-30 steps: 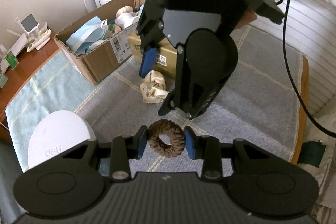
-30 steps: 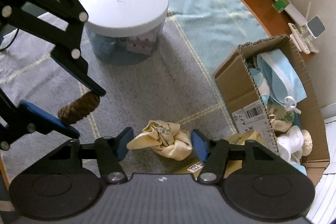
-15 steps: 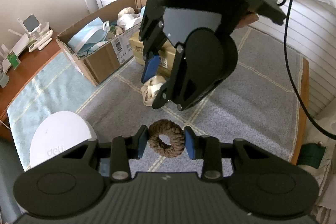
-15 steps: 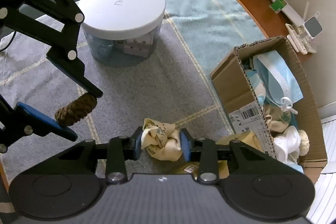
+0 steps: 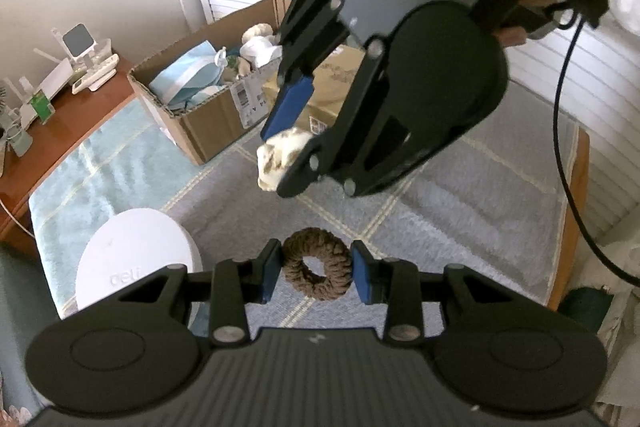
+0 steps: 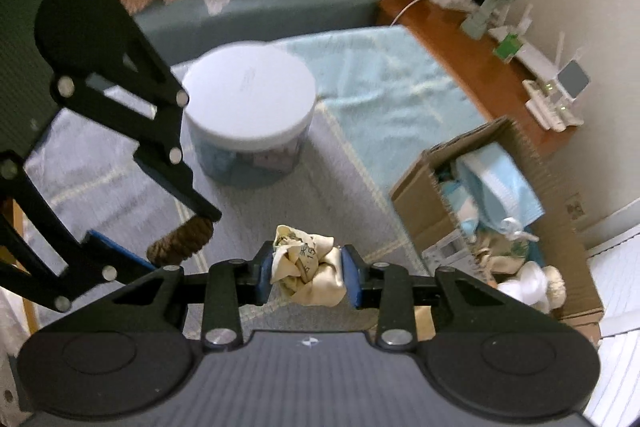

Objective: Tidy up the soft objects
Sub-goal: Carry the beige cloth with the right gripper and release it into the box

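Note:
My left gripper [image 5: 316,273] is shut on a brown knitted ring [image 5: 317,269] and holds it above the grey cloth. My right gripper [image 6: 307,277] is shut on a crumpled cream cloth [image 6: 306,273] and holds it lifted off the table. In the left wrist view the right gripper [image 5: 296,151] hangs ahead with the cream cloth [image 5: 282,155] between its jaws. In the right wrist view the left gripper [image 6: 176,241] is at the left with the brown ring [image 6: 180,241]. An open cardboard box [image 5: 208,107] with soft items stands at the back; it also shows in the right wrist view [image 6: 420,203].
A round white-lidded container [image 6: 248,107] stands on the grey cloth [image 5: 460,219]; it sits at lower left in the left wrist view [image 5: 136,259]. A flat brown box [image 5: 332,83] lies beside the cardboard box. A wooden shelf [image 6: 472,47] holds small gadgets.
My right gripper shut on the cream cloth and lifted it off the grey cloth. My left gripper kept hold of the brown ring, nearly still.

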A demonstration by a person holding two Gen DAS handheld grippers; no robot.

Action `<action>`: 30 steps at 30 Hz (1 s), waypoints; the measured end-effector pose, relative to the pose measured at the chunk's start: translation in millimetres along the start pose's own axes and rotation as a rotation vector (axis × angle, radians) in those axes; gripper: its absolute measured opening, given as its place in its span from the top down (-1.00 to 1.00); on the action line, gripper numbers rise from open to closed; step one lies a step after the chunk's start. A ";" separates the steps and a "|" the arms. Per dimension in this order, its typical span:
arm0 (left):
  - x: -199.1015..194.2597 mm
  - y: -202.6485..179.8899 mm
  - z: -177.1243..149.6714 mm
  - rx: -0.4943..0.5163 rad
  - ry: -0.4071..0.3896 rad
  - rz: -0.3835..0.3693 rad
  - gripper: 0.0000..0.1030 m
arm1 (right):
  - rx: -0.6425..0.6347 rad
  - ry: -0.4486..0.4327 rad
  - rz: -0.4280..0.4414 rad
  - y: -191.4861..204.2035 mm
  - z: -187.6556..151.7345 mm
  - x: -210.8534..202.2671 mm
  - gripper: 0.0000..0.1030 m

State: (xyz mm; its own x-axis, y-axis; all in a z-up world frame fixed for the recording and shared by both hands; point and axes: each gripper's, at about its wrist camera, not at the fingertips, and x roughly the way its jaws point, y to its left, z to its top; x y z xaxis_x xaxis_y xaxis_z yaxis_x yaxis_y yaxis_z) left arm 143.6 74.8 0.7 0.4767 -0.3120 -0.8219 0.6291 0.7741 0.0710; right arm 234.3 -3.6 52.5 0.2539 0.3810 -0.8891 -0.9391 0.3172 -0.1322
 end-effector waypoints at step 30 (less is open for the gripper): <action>-18.3 5.0 51.2 -0.086 -0.099 0.037 0.30 | 0.367 -0.108 -0.235 -90.4 -41.1 -61.8 0.23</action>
State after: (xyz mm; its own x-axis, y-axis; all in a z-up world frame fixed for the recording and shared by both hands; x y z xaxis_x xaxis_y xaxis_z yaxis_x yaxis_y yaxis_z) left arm 169.5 56.2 45.1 0.5591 -0.3320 -0.7597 0.5571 0.8291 0.0476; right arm 293.9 -91.5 101.3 0.4914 0.3441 -0.8001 -0.7139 0.6853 -0.1437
